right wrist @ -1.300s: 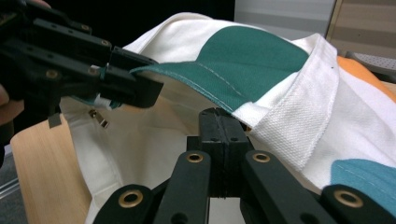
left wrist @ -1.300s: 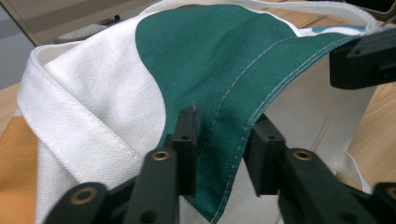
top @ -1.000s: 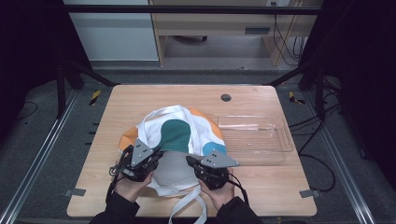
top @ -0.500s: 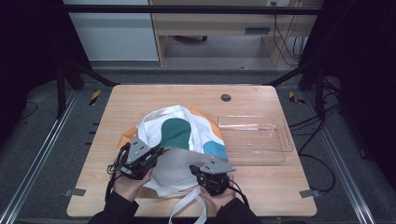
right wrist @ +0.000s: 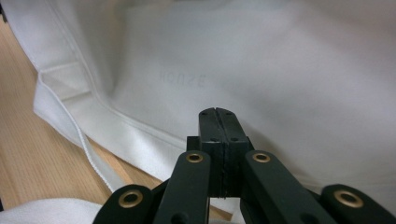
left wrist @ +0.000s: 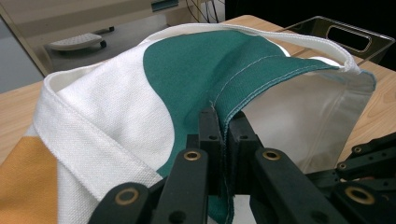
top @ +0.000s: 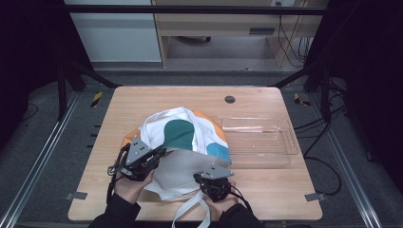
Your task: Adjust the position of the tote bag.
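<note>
a: what are the grippers doing with the white canvas tote bag with green, orange and blue patches [top: 183,137]?

b: nearest the person, the right gripper [top: 215,182] is sitting low with its fingers [right wrist: 218,122] pressed flat together. in the right gripper view the bag's white inner cloth is lying just past the tips and spreading beyond them; i cannot tell whether a layer is pinched in that seam. the left gripper [top: 144,159] is holding higher, its fingers [left wrist: 210,128] clamped on the green stitched hem of the bag's mouth, which is rising between them and arching away.

a: how is it going to handle?

b: i'm judging it light, soft and floppy. the canvas is sagging wherever it isn't being held, so one grip is only lifting a flap. the weave looks coarse, so it shouldn't be slipping.

a: best hold?

b: the doubled hem, where the left fingers are already biting; it's thicker and stiffer than the open panel. the white webbing straps [top: 190,211] lying this side of the right fingers are another option.

a: and farther off?

b: beyond the bag, the clear plastic tray [top: 290,142] is resting on the light wooden table [top: 280,190].
</note>
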Demonstrator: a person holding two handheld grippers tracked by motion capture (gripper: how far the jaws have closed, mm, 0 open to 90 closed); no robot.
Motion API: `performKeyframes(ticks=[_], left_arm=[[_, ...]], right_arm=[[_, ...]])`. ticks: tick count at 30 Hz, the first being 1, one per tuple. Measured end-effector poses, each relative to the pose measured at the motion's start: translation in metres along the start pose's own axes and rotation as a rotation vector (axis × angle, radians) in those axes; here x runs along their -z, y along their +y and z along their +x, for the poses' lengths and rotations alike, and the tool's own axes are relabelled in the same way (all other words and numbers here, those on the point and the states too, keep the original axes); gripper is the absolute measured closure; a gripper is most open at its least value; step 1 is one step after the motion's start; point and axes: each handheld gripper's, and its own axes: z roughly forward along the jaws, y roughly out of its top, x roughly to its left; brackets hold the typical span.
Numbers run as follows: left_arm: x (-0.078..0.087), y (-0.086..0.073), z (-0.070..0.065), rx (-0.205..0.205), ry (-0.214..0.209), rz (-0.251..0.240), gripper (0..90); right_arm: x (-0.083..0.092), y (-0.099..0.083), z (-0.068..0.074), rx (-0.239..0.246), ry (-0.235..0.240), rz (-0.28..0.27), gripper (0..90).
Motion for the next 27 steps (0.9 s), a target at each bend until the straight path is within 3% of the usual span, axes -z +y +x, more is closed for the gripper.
performKeyframes(ticks=[14,27], left_arm=[[0.004,0.013,0.006,0.008,-0.001,-0.031,86.8],[0.005,0.027,0.013,0.022,0.009,-0.053,87.2]], right_arm=[[-0.018,-0.009,0.004,0.008,0.0,0.072,90.0],[-0.023,-0.013,0.003,0.028,-0.02,0.083,90.0]])
